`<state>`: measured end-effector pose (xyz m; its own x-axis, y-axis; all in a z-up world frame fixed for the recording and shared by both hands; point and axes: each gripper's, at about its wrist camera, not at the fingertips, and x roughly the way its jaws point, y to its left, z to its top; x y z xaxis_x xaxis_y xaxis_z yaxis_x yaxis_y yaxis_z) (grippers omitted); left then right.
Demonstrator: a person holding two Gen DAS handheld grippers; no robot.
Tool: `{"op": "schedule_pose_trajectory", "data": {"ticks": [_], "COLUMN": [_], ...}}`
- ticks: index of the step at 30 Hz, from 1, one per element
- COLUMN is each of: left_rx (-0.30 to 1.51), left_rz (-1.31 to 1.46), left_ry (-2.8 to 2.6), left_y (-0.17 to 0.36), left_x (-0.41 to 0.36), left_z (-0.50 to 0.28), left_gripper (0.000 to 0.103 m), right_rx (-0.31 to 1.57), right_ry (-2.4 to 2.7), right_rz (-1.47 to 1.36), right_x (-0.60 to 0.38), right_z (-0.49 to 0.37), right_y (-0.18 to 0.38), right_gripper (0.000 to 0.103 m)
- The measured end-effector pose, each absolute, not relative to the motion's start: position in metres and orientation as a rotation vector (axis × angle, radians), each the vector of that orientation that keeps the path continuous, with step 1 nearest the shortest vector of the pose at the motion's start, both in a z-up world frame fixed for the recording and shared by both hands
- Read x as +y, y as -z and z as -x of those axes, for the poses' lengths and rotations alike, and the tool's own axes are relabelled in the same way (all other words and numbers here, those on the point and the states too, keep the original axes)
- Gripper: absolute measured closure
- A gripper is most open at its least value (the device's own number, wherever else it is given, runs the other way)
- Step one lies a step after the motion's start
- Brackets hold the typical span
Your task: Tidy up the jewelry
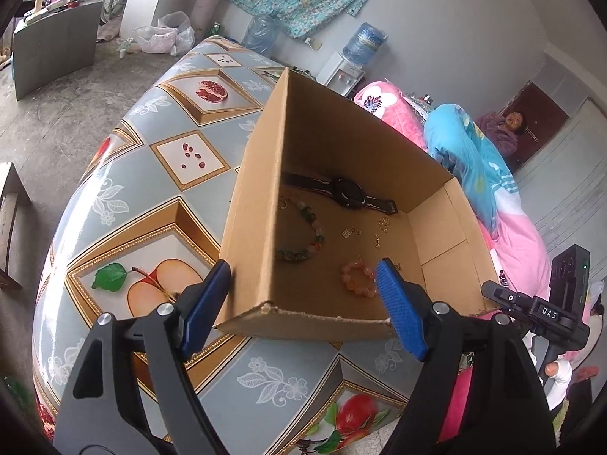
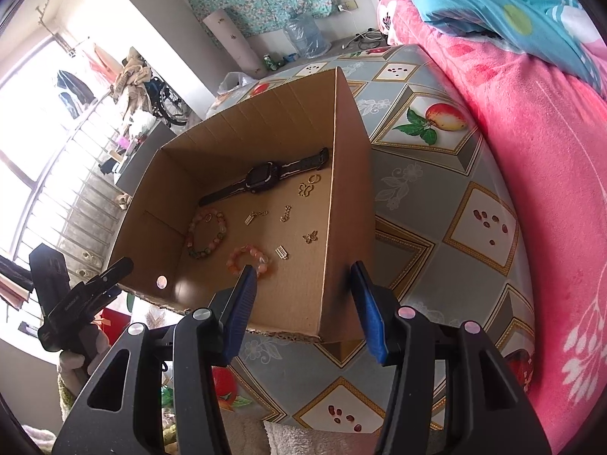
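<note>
Left wrist view shows both grippers, left gripper and right gripper, jaws open, straddling opposite corners of the cardboard box, probably to steady or shift it with the jewelry inside.

An open cardboard box stands on the fruit-patterned counter, its top edges ragged. A black wristwatch lies flat along the far wall, strap stretched straight. Nearer lies a bracelet of green and pink beads in a loose ring, and closest a smaller bracelet of peach-pink beads. Small gold charms lie scattered apart on the box floor, two of them butterfly-shaped.
</note>
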<state>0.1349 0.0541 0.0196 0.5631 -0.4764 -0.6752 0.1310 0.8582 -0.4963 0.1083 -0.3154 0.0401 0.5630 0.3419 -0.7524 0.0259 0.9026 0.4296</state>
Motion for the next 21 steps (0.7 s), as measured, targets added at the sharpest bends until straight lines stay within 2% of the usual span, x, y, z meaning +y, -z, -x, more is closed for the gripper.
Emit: {"op": "schedule_pose_trajectory", "data": {"ticks": [11, 21], "left_rx": [0.951, 0.896], "left_rz": [0.418, 0.37], "left_ry": [0.38, 0.346], "left_y": [-0.025, -0.03], "left_x": [0.045, 0.046], "left_z": [-0.089, -0.064], "left_gripper": [0.028, 0.028], "right_rx": [0.961, 0.897], "right_ry": [-0.189, -0.202], "right_rz": [-0.447, -0.475], "right_x": [-0.332, -0.331], "right_z": [-0.087, -0.062], "right_y": [-0.04, -0.033], "right_gripper": [0.052, 0.052]}}
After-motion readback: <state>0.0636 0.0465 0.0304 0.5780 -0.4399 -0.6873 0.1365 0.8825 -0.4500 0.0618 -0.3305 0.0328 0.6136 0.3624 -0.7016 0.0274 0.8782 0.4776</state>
